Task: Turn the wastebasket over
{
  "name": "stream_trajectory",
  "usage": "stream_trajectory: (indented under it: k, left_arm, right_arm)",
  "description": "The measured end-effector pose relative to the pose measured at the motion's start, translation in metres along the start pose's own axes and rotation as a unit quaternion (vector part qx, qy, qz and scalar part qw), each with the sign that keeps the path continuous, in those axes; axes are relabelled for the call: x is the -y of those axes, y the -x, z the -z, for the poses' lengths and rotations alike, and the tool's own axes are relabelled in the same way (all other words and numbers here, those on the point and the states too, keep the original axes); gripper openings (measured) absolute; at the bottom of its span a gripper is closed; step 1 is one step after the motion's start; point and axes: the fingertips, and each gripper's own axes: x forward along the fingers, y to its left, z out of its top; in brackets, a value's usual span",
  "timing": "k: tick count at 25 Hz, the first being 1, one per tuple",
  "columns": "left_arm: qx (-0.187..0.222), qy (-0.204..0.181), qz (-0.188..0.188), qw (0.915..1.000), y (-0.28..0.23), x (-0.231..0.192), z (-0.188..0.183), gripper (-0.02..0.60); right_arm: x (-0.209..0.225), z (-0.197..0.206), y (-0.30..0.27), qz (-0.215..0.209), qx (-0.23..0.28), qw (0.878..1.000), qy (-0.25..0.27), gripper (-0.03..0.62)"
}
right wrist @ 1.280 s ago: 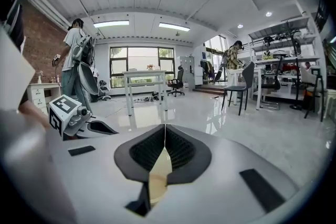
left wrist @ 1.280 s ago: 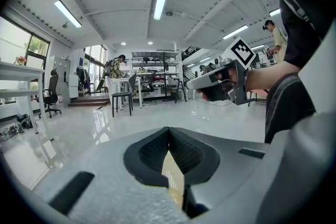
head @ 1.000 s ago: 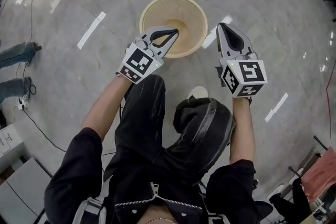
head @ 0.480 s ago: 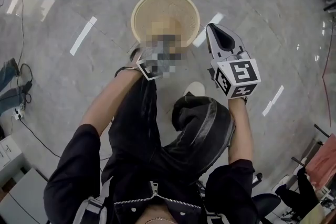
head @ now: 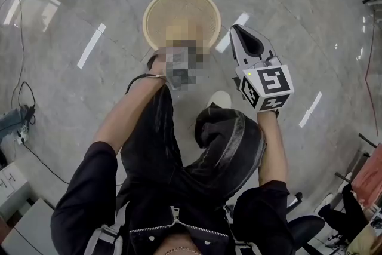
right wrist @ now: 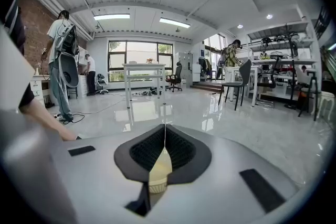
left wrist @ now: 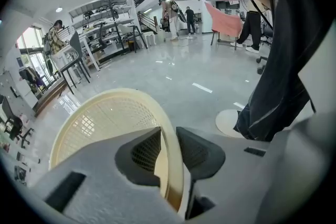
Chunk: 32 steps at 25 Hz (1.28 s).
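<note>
The wastebasket (head: 156, 4), a cream mesh one, stands upright on the grey floor (head: 286, 3) with its mouth open to the ceiling. It sits just ahead of both pairs of tongs.

The left tongs (left wrist: 168, 132) point steeply down at the near side of the wastebasket (left wrist: 100, 118) and straddle its rim: one jaw is inside, against the mesh wall, and the other is outside. These jaws have just been closing with the rim between them, and from the left gripper view the pads look to be pinching the wall from both sides.

The right tongs (head: 234, 29) hang just to the right of the wastebasket, beside its rim but not touching it, and point only slightly downward. Their jaws are pressed together with nothing between them (right wrist: 165, 127). A sliver of the cream wastebasket (right wrist: 159, 171) shows through the gap lower down, below the tips. The marker cube (head: 268, 85) sits at the back of these tongs, towards the person.

A white shoe (head: 219, 98) rests on the floor behind the right tongs, on the person's side.
</note>
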Motion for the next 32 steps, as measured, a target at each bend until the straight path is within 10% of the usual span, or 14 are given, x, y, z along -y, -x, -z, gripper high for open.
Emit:
stream_trajectory:
  k: [10,17,27,32]
  left_arm:
    - [0.092,0.056,-0.021,0.9939,0.033,-0.019,-0.030,0.077]
    - [0.224,0.208,-0.031,0.9518,0.082,-0.065,-0.029,0.062]
    - [0.257,0.348,-0.070,0.8991,0.101,-0.092,0.059,0.060]
    - [0.238,0.380,-0.101,0.8880,0.101,-0.095,0.100,0.071]
  right_arm:
    - [-0.002,-0.001,0.009,-0.010,0.004,1.000,-0.004,0.011]
    - [0.015,0.013,0.009,0.004,-0.019,1.000,0.013,0.011]
    - [0.006,0.129,-0.021,-0.019,-0.117,0.993,-0.023,0.012]
    - [-0.015,0.176,-0.035,-0.070,-0.151,0.985,-0.054,0.014]
